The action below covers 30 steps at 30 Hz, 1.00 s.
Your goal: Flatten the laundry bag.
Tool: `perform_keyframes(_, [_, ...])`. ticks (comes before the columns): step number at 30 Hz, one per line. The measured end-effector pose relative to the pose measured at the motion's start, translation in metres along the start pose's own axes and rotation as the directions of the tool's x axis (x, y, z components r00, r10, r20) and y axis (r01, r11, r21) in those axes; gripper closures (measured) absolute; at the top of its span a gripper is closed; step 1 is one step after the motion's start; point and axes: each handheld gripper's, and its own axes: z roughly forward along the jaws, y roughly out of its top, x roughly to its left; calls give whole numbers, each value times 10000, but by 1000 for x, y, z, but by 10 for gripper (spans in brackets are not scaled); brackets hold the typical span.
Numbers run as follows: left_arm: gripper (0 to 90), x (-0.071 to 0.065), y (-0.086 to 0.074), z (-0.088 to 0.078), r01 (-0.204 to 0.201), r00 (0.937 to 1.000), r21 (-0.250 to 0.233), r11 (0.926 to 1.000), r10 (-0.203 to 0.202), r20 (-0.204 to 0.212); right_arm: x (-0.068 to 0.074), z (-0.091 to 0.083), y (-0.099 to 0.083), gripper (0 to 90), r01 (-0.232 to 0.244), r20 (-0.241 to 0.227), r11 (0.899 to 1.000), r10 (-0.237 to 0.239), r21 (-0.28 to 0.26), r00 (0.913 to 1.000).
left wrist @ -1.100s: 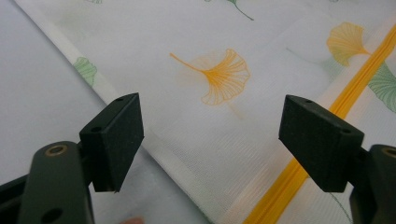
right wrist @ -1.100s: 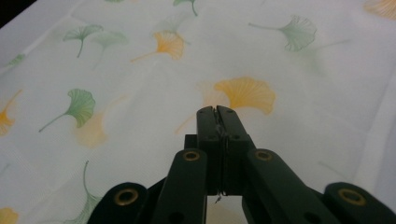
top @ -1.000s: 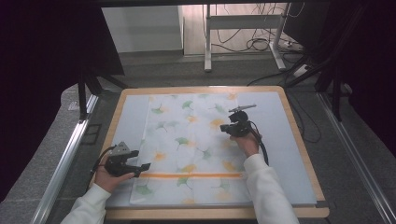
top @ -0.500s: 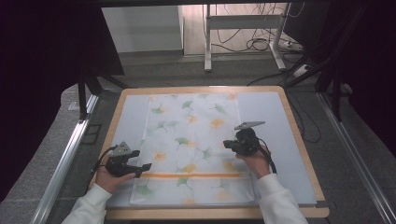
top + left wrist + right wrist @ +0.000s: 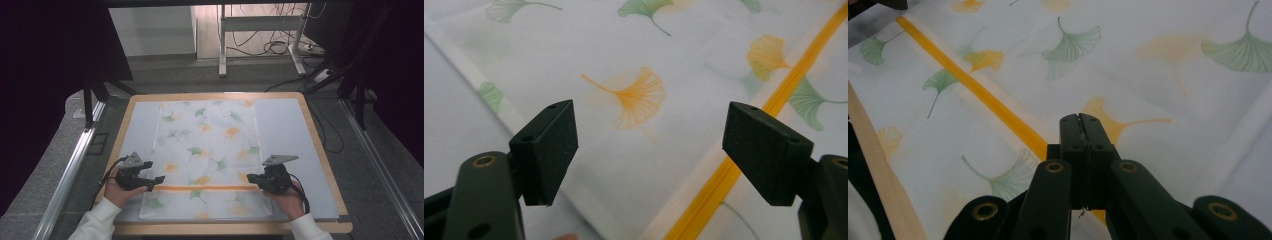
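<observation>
A white cloth (image 5: 207, 150) printed with green and orange ginkgo leaves lies flat on the grey mat (image 5: 285, 125). An orange stripe (image 5: 200, 188) crosses it near the front. My left gripper (image 5: 156, 183) sits at the cloth's left edge by the stripe. In the left gripper view it (image 5: 649, 135) is open, its pads (image 5: 549, 145) wide apart over the cloth (image 5: 639, 50) with nothing between them. My right gripper (image 5: 251, 178) rests at the cloth's right edge near the stripe. In the right gripper view it (image 5: 1079, 120) is shut, jaws together just above the stripe (image 5: 978, 95).
The mat lies on a wooden board (image 5: 320, 150) whose front rim (image 5: 878, 180) runs close to the right gripper. Grey floor, a metal rail (image 5: 70, 170) at the left, and a desk frame with cables (image 5: 270, 45) lie beyond the board.
The right hand has come from the cloth's middle right toward the front, down to the orange stripe at the right edge. The left hand has stayed put.
</observation>
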Motion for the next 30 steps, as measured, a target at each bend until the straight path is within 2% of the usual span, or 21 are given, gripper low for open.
perform_keyframes(6, [220, -7, 6, 2, -182, 9998, -3, 9998, 182, 74, 2, -3, -14, 889, -145, -5, 9997, 145, 204, 9999])
perform_keyframes(14, [224, -19, 15, 9, -516, 9986, 71, 9986, 515, 144, 7, -7, -21, 889, -117, 29, 9996, 116, 264, 9999])
perform_keyframes(17, [225, -20, 18, 12, -444, 9985, 78, 9990, 441, 329, 7, -9, -24, 889, -166, 59, 9994, 164, 295, 9998])
perform_keyframes(18, [226, -23, 20, 13, -632, 9977, 127, 9979, 628, 266, 8, -9, -27, 889, -185, 85, 9992, 182, 365, 9998])
perform_keyframes(19, [227, -25, 22, 14, -627, 9975, 80, 9980, 624, 319, 8, -10, -28, 889, -189, 99, 9991, 185, 387, 9998])
perform_keyframes(23, [230, -29, 25, 16, -729, 9965, 24, 9973, 728, 415, 10, -15, -31, 889, -193, 138, 9994, 189, 275, 9997])
perform_keyframes(24, [230, -30, 26, 18, -647, 9963, 32, 9979, 644, 577, 10, -18, -34, 889, -248, 179, 9994, 244, 227, 9995])
perform_keyframes(27, [230, -32, 27, 18, -809, 9956, 87, 9967, 804, 478, 11, -21, -38, 889, -307, 236, 9992, 302, 240, 9993])
perform_keyframes(30, [231, -37, 31, 20, -868, 9946, 31, 9962, 865, 580, 12, -24, -40, 889, -366, 260, 9991, 360, 217, 9990])
